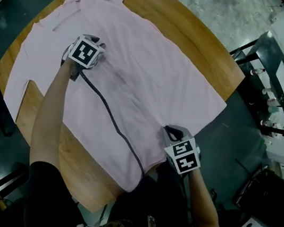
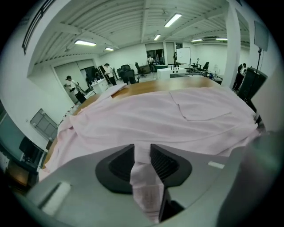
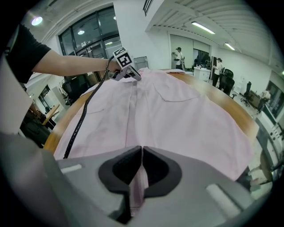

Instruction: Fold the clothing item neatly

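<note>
A pale pink shirt (image 1: 139, 66) lies spread out flat on the round wooden table (image 1: 197, 39). My left gripper (image 1: 89, 42) sits on the shirt's upper left part, near the collar end. In the left gripper view its jaws (image 2: 142, 153) stand apart, with a loose fold of the pink cloth (image 2: 177, 111) between them. My right gripper (image 1: 171, 130) is at the shirt's near right hem. There its jaws (image 3: 142, 155) are pinched together on a strip of the fabric (image 3: 177, 111). The left gripper (image 3: 124, 66) also shows far off in the right gripper view.
A dark cable (image 1: 113, 122) runs from the left gripper across the shirt to the table's near edge. Bare wood (image 1: 35, 108) shows beside the sleeve at the left. A workbench with bottles (image 1: 275, 89) stands at the right. People stand far back in the room (image 2: 73, 86).
</note>
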Available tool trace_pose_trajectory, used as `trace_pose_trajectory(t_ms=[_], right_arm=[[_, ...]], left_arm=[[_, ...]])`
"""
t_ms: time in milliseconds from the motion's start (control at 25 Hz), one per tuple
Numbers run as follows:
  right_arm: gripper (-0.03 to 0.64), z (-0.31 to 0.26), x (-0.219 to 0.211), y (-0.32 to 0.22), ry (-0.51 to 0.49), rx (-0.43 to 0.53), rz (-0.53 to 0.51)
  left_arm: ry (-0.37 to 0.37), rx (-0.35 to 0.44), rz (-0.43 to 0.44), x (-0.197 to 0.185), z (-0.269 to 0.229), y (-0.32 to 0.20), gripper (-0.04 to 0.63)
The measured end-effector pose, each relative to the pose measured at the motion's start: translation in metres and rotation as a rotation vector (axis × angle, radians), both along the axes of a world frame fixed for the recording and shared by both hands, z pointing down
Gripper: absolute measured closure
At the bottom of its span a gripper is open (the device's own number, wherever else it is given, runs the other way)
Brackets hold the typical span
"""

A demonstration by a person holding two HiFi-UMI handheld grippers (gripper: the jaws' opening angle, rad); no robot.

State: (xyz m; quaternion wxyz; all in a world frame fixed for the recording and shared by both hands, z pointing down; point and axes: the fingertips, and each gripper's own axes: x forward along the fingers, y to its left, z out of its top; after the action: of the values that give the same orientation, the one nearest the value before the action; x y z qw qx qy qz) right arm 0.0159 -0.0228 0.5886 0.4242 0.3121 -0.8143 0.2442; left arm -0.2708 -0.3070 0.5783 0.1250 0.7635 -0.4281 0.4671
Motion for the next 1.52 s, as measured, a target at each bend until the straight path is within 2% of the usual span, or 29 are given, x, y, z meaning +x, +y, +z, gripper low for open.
trace_pose_trajectory(t_ms=[40,80,120,160,320,480,720,920,1040,1120,1160,1280,1520], right_arm=[[0.601,0.001,0.0,0.0,0.001,-0.002,-0.001],[0.601,0.002,0.0,-0.001,0.002,-0.003,-0.001],[0.601,0.003,0.0,-0.002,0.001,-0.003,-0.001],[0.601,0.003,0.0,-0.002,0.001,-0.004,-0.001],[0.601,-0.001,0.004,-0.003,0.0,0.008,0.001],[0.601,-0.013,0.004,-0.001,0.005,0.038,-0.012],[0.601,-0.026,-0.001,0.005,-0.021,0.059,-0.028],[0.6,0.003,-0.014,0.008,-0.041,0.006,-0.022],[0.572,0.002,-0.013,0.017,-0.083,-0.002,-0.033],[0.558,-0.006,-0.006,0.024,-0.11,0.008,-0.04],[0.558,-0.011,-0.002,0.027,-0.123,0.015,-0.042],[0.558,-0.018,0.027,0.043,-0.129,0.004,-0.016],[0.561,-0.021,0.077,0.043,-0.128,0.036,0.063]], left_arm=[[-0.004,-0.027,0.001,0.001,0.008,0.001,0.473],[-0.011,-0.046,0.0,0.001,0.014,0.002,0.507],[-0.017,-0.054,-0.002,0.001,0.018,0.001,0.575],[-0.02,-0.055,-0.004,0.0,0.019,0.0,0.58],[-0.014,-0.015,-0.001,0.002,0.004,-0.003,0.58],[-0.076,0.06,0.035,0.001,-0.028,-0.005,0.581],[-0.134,0.055,0.042,-0.014,-0.037,0.006,0.581],[-0.136,0.003,-0.012,-0.022,0.005,0.005,0.58],[-0.162,0.022,-0.027,-0.023,0.009,0.005,0.573],[-0.174,0.044,-0.053,-0.031,0.0,0.004,0.542],[-0.171,0.054,-0.072,-0.036,-0.005,0.004,0.52],[-0.102,0.004,-0.142,-0.041,-0.006,0.022,0.467],[-0.032,0.031,-0.172,-0.005,-0.033,0.045,0.465]])
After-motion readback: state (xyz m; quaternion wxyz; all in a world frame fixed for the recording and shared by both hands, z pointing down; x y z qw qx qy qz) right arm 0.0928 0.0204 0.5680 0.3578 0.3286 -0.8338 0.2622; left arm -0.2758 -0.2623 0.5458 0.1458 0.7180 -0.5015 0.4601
